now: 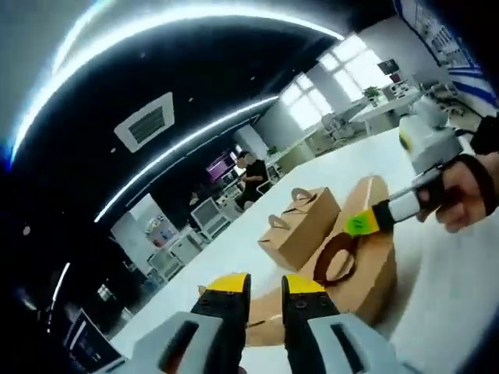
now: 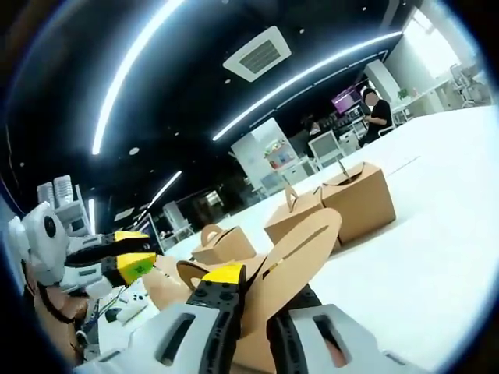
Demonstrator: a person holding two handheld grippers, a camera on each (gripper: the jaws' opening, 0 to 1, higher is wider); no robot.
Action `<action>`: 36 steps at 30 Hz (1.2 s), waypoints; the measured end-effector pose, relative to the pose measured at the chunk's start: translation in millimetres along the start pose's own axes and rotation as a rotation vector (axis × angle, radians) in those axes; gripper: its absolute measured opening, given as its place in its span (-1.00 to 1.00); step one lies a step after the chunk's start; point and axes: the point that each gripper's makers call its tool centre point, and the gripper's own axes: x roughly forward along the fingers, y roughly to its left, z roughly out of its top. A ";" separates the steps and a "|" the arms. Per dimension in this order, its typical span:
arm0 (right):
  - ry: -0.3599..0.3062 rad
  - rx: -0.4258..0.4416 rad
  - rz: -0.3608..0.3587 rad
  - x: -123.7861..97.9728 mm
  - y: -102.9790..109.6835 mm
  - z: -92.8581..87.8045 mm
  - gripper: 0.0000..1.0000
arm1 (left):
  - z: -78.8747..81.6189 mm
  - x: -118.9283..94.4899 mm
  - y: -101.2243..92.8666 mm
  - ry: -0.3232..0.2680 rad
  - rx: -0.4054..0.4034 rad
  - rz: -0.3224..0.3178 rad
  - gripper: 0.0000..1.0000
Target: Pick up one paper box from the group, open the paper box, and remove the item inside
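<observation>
On the white table [image 1: 460, 312] lies the task's box [image 1: 370, 257], brown, with its top flaps spread and lifted, just ahead of both grippers; beyond it stand closed boxes, one [image 1: 300, 226] in the left gripper view, and in the right gripper view a large one [image 2: 362, 199], a middle one [image 2: 296, 218] and a small one [image 2: 222, 243], all with handles shut on top; their contents are hidden, and whatever sits in the open box is hidden too behind its flaps.

The step in hand looks like opening; to do it well, I judge one gripper should pin the box body while the other peels a flap back along its fold, slowly, so the card bends rather than tears and the box does not slide.

The left gripper [image 1: 265, 287] has its yellow tips close with a narrow gap, at the box's near edge; I cannot tell whether card is between them. The right gripper [image 2: 253, 284] is clenched on a flap [image 2: 304, 249], which rises between its jaws; in the left gripper view it reaches in from the right, held by a hand [image 1: 464, 191], its tip at the handle loop [image 1: 339, 257].
</observation>
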 end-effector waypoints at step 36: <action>-0.074 0.000 -0.151 -0.6 -51.7 2.1 -0.34 | -68.4 33.1 -23.0 0.143 -0.053 0.007 -0.70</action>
